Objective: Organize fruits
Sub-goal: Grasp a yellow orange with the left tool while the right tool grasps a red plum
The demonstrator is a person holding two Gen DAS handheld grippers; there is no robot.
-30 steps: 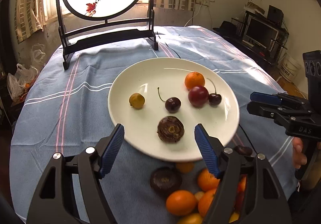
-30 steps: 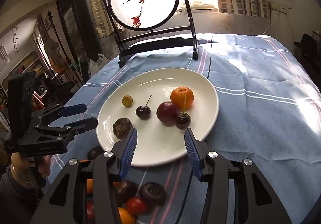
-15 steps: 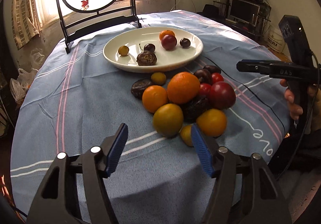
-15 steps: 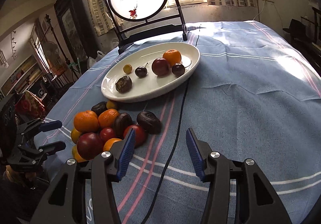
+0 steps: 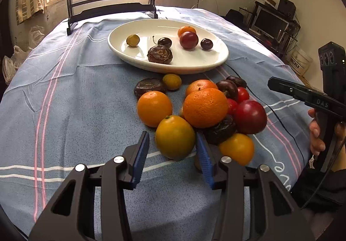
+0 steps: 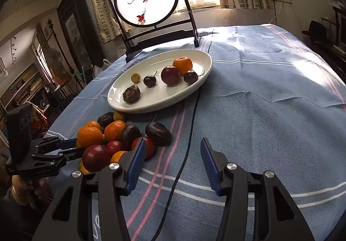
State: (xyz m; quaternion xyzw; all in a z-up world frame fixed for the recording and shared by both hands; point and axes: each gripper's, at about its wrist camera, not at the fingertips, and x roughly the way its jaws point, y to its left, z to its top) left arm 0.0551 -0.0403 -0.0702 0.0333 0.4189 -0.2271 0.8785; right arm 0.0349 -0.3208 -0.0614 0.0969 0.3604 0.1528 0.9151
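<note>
A white plate (image 5: 207,63) holds several fruits: an orange, a red plum, cherries, a small yellow fruit and a dark wrinkled one (image 5: 160,54). A pile of loose fruit (image 5: 205,107) lies on the blue cloth in front of it. My left gripper (image 5: 172,140) is open, its blue pads on either side of a yellow-green orange (image 5: 174,137) at the pile's near edge, not clamped. My right gripper (image 6: 170,148) is open and empty over the cloth, right of the pile (image 6: 112,139). The plate also shows in the right wrist view (image 6: 190,89).
A black stand with a round painted screen (image 6: 147,3) stands behind the plate. A thin black cable (image 6: 190,128) runs across the cloth from the plate toward me. The table edge drops off at the right, with shelves and a monitor (image 5: 270,22) beyond.
Both grippers pulled back from the plate to the near side of the table. The left gripper has since moved forward and now has its fingers around the yellow-green orange.
</note>
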